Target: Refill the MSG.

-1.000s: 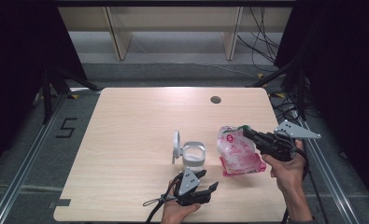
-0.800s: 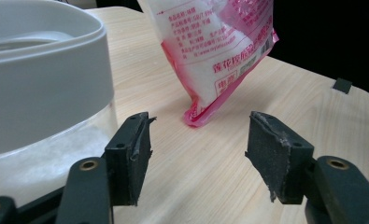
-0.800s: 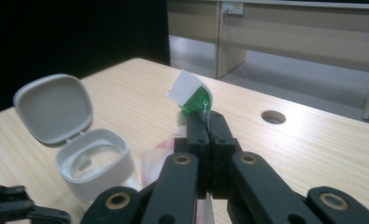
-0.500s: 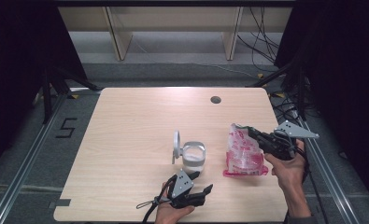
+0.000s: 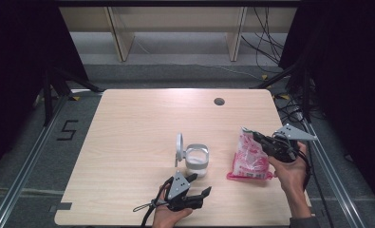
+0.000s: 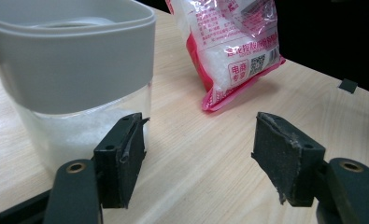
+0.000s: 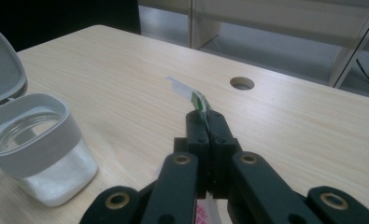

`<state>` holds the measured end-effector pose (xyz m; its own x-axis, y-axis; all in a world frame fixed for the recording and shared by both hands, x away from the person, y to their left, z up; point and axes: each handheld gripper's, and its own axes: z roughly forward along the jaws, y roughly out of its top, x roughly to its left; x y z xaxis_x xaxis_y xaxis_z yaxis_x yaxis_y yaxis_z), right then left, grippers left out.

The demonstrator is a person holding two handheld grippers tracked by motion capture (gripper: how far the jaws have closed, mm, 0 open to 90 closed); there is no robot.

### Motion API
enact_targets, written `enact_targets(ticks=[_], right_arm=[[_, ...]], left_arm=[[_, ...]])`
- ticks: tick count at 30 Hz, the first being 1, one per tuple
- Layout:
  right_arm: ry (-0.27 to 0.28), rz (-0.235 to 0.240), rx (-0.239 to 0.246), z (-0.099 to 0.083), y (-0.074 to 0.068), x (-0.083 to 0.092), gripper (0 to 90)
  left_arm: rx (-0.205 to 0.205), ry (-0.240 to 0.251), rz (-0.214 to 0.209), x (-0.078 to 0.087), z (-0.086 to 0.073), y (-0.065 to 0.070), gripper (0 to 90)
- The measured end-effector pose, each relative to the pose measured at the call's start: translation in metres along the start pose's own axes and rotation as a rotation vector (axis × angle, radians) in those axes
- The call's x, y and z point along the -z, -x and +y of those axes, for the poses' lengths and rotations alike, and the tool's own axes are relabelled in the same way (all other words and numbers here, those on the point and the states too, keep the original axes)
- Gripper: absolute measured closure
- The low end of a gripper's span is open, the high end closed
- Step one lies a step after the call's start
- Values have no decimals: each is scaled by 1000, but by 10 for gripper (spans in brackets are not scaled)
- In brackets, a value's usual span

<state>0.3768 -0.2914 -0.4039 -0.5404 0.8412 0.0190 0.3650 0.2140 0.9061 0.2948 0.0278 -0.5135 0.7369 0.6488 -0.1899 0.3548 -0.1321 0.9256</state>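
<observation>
Looking down from the high view, we hold the pink-and-white bag (image 5: pixel 248 160) by its top edge with the right gripper (image 5: pixel 258 138), jaws pressed together on the plastic. The bag sits toward the table's right edge, its bottom seam resting on the wood and pointing at the near edge, its pinched top pointing toward the far edge; the long axis runs near to far, leaning only slightly. The clear jar (image 5: pixel 196 159) with its grey collar stands just left of the bag, nearer the middle, its hinged lid (image 5: pixel 179 147) upright and open. The left gripper (image 5: pixel 198 185) lies close to the near edge, just in front of the jar.

From the left gripper view, the jaws have just been opening and now stand spread with nothing between them; one pad (image 6: pixel 122 156) sits beside the jar's wall (image 6: pixel 79 128), whether touching we cannot tell. White grains show in the jar's base and through the bag (image 6: pixel 229 44) behind it.

From the right gripper view, the closed jaws pinch a white-and-green strip of the bag top (image 7: pixel 191 95), and the open jar mouth (image 7: pixel 28 128) lies to the left.

To do this step well, we judge that we should keep the pinch firm, settle the bag fully flat so it cannot tip, and steady the jar before letting go.
</observation>
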Motion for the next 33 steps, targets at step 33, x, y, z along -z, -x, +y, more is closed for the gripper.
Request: enact_targets(ticks=[33], right_arm=[[-66, -55, -20, -18, 18, -25, 883]], left_arm=[[11, 4, 50, 21, -1, -18, 318]])
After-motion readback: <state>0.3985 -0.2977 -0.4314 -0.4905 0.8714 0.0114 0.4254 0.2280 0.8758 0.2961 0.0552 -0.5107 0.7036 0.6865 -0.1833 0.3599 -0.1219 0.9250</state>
